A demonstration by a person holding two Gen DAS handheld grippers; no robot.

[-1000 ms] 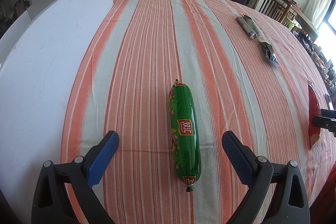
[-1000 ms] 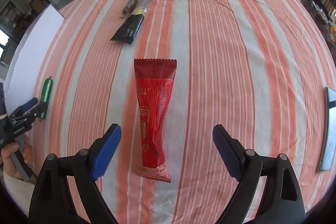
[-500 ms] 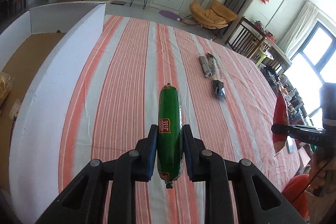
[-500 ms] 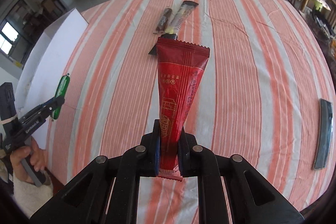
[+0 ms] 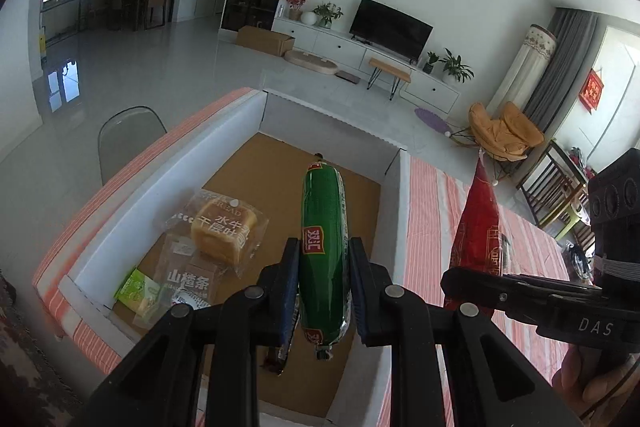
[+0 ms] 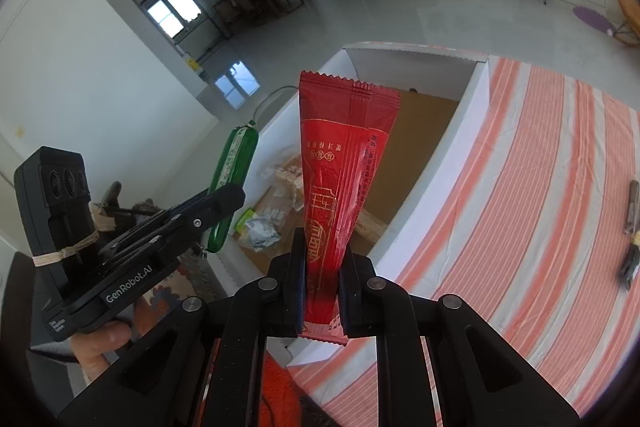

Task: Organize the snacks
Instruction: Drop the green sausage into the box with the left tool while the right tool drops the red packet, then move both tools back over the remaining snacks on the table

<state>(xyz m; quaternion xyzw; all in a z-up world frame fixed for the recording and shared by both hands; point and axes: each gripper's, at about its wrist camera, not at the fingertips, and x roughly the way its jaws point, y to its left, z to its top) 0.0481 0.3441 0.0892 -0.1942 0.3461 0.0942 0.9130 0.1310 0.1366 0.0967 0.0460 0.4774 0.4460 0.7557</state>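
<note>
**Two snacks in the air, box partly filled, more left on the cloth**

You have both hands loaded. Your left hand-held gripper (image 5: 324, 291) is clamped narrow on the green plastic-skinned sausage stick (image 5: 323, 247), which hangs over the open white-walled box with the brown cardboard floor (image 5: 400, 211). Your right hand-held gripper (image 6: 323, 289) is pinched tight on the lower end of the long red foil snack packet (image 6: 340, 179); that packet stands upright in the jaws, at the box's near wall rather than clearly over the floor.

Done so far, as the box shows: a clear-wrapped square bread loaf (image 5: 222, 231), a clear packet with white lettering (image 5: 188, 275) and a small green-and-yellow sachet (image 5: 138, 287) already lie in the left part of the floor. The right part looks bare.

Still to do, by my reading: lower and release the sausage, bring the red packet over the wall and release it too. After that, at least the dark slim snack packets (image 6: 630, 247) remain on the orange-and-white striped worktop cloth (image 6: 540, 187), well apart from the box. So you seem around mid-task, not near the end.
</note>
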